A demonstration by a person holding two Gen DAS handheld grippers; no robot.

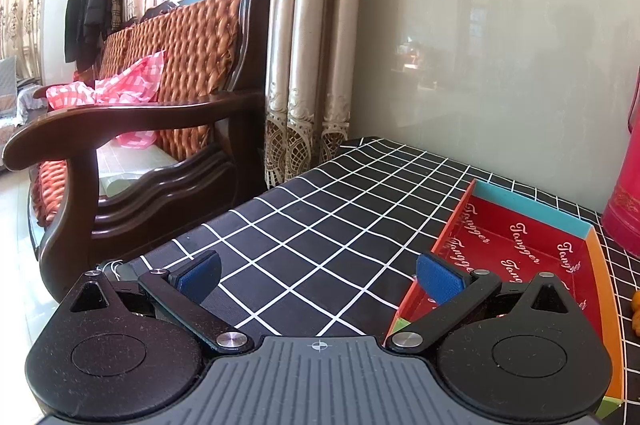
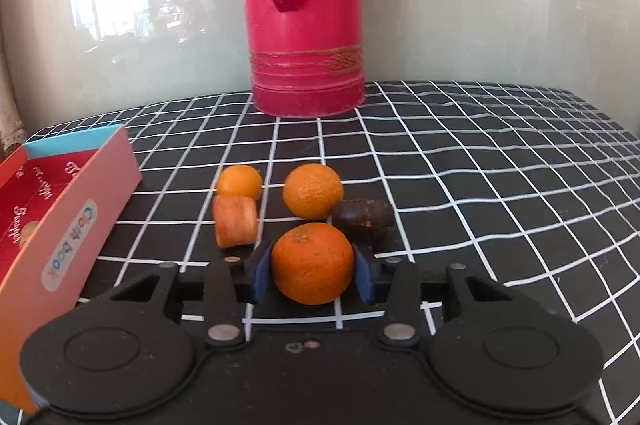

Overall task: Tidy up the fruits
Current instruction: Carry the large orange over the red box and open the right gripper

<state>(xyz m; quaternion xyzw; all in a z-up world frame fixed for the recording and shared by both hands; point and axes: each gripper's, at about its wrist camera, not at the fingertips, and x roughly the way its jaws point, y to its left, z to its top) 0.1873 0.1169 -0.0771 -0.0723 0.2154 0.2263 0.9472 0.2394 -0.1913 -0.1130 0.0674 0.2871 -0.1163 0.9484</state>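
Note:
In the right wrist view, my right gripper [image 2: 312,265] is shut on a large orange [image 2: 312,281], with a blue pad against each side of it, low over the checked cloth. Just beyond lie another orange [image 2: 313,190], a smaller orange fruit [image 2: 239,182], a cut orange chunk [image 2: 235,221] and a dark brown fruit [image 2: 364,219]. The red box [image 2: 60,209] stands open at the left, with something orange showing inside. In the left wrist view, my left gripper [image 1: 318,267] is open and empty beside the left edge of the same red box [image 1: 520,245].
A tall red flask [image 2: 306,9] stands at the back against the glossy wall, behind the fruit. The table's black-and-white checked cloth [image 1: 320,209] ends at the left, where a wooden sofa [image 1: 160,129] stands close by. Curtains hang behind it.

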